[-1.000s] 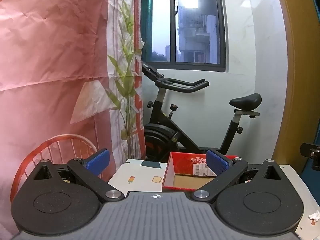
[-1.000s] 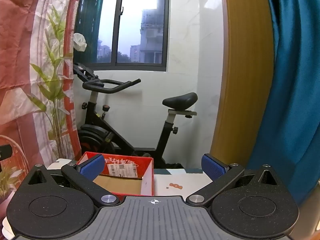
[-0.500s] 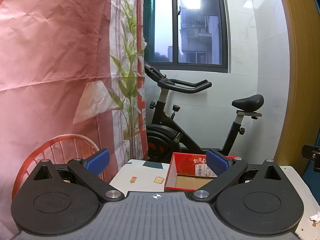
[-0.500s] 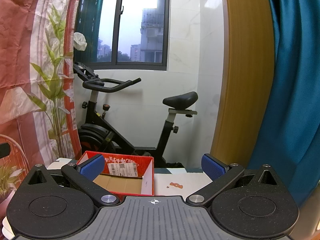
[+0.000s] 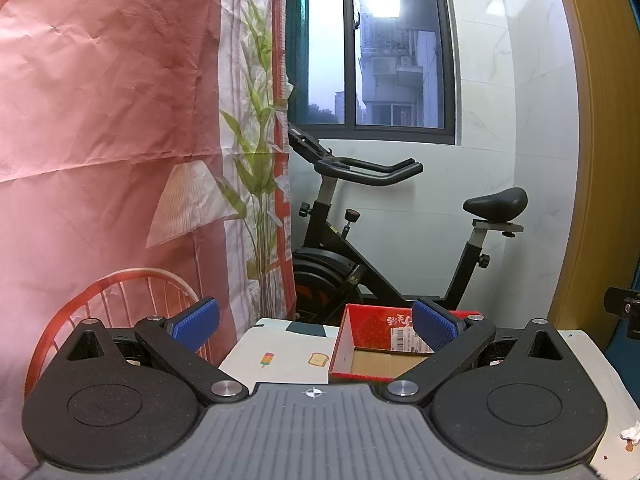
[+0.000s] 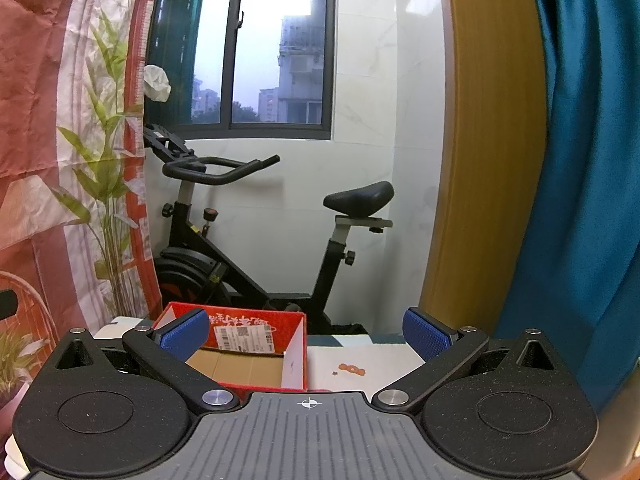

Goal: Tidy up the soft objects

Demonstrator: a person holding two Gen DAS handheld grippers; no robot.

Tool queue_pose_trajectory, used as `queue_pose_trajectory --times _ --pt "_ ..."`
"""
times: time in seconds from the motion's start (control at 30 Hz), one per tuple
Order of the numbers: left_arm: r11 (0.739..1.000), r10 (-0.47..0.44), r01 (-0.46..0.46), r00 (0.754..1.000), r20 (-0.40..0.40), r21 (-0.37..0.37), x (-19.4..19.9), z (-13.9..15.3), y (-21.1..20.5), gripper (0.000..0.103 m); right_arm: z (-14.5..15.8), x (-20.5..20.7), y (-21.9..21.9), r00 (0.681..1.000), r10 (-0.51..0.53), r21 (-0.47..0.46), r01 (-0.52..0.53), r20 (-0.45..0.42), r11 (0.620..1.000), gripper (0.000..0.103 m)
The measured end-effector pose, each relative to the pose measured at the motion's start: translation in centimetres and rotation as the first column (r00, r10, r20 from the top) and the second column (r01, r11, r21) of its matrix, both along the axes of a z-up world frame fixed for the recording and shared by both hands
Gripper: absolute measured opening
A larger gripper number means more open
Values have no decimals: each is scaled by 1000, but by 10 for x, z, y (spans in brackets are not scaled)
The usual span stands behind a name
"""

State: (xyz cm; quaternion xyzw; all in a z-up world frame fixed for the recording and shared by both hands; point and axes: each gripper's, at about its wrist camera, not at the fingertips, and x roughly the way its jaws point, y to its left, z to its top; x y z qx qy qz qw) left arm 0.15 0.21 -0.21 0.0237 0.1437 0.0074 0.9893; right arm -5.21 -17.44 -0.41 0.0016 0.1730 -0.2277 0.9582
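Hovering above the tabletop, left gripper has its blue-padded fingers spread wide, nothing between them. Right gripper same deal: fingers spread wide, empty.

Red cardboard box is the landmark. In the left wrist view it sits on the tabletop ahead of the left gripper, partly behind the right-hand pad, open top, brown cardboard floor showing, white shipping label on the inside of its far wall. In the right wrist view the box lies ahead and toward the left finger, whose pad overlaps its near-left corner; inside looks empty as far as can be seen.

The tabletop carries a white cloth with small prints: a popsicle and a toast picture just left of the box in the left view, an orange mark just right of the box in the right view. A crumpled white scrap lies on the tabletop well right of the box, at the left view's lower right edge. No other soft object can be made out in either view.

Behind the box stands a black exercise bike against a white wall, window above it. Left of the box hangs a pink printed backdrop with plant, lamp and chair drawings. Right of the box, a wooden panel, then a blue curtain.
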Motion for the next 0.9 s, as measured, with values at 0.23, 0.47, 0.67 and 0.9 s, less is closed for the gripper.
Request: queue_pose_trajectory --times 0.23,0.47,0.67,0.9 --pt "1000 -4 4 1000 -2 2 -2 -2 0 103 -1 0 -1 1000 -2 4 2 0 1000 103" --pt "1000 -5 5 1000 -2 2 -2 -2 1 103 -1 2 -3 1000 -8 11 8 0 1000 103" --pt "1000 -6 6 1000 -3 1 -2 -2 1 103 1 0 -2 1000 -9 12 9 0 1000 103" --pt "1000 -7 7 1000 -4 2 -2 -2 0 103 0 0 -2 1000 -8 11 8 0 1000 103"
